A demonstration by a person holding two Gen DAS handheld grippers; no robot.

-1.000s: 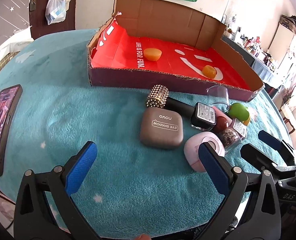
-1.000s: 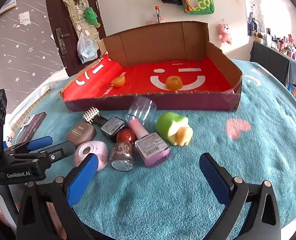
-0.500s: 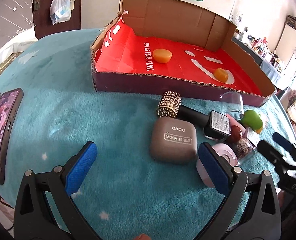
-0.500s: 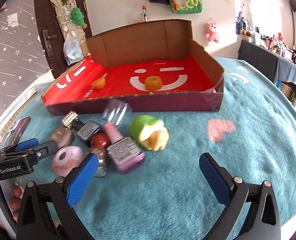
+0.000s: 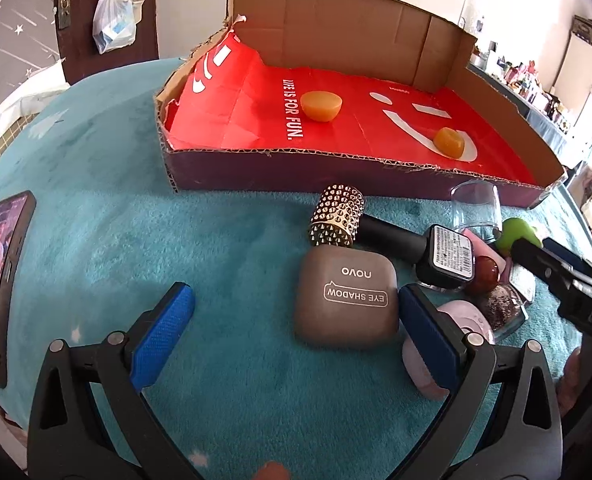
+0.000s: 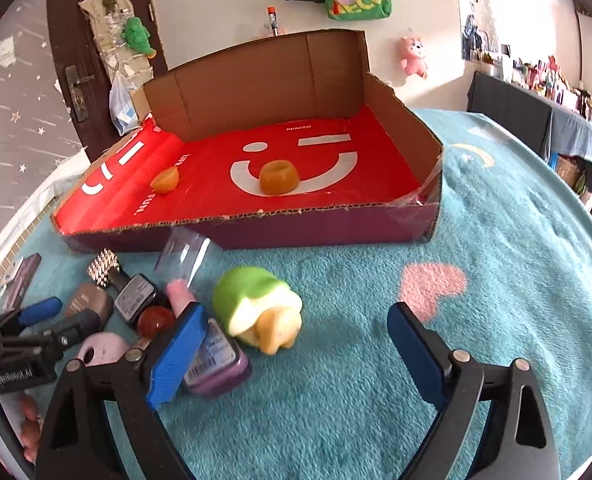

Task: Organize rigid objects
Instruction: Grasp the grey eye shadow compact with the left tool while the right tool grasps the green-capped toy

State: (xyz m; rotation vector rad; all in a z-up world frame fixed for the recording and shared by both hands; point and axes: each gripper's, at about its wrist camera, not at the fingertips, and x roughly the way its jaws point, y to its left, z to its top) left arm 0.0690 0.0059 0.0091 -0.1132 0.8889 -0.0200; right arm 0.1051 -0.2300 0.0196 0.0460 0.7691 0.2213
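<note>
The green toy [image 6: 258, 312] is taken as the landmark. It is lying on its side on the teal blanket [image 6: 476, 360], just in front of the cardboard tray [image 6: 336, 230], with its long axis running from the green dome at the upper left down to the pale yellow end at the lower right.

The right gripper [image 6: 296, 356] is being held open; its jaws have just been closing a little, and nothing is being pressed between them. The toy is lying ahead of it and toward its left finger, not centred in the gap. That finger is being held over the purple nail polish bottle [image 6: 216, 364], which is lying just left of the toy.

The left gripper [image 5: 296, 340] is also being held open and empty. The eye shadow case [image 5: 346, 296] is sitting just inside its right finger, well left of the toy, with the studded black bottle [image 5: 380, 234] and the red bead [image 6: 156, 319] between.

By this judgement, the right hand is the nearer 1 of the 2 to the toy. A shift leftward is being called for before the toy's narrow width can be straddled. 2 orange pieces [image 6: 279, 176] are already lying in the tray, beyond the toy.
</note>
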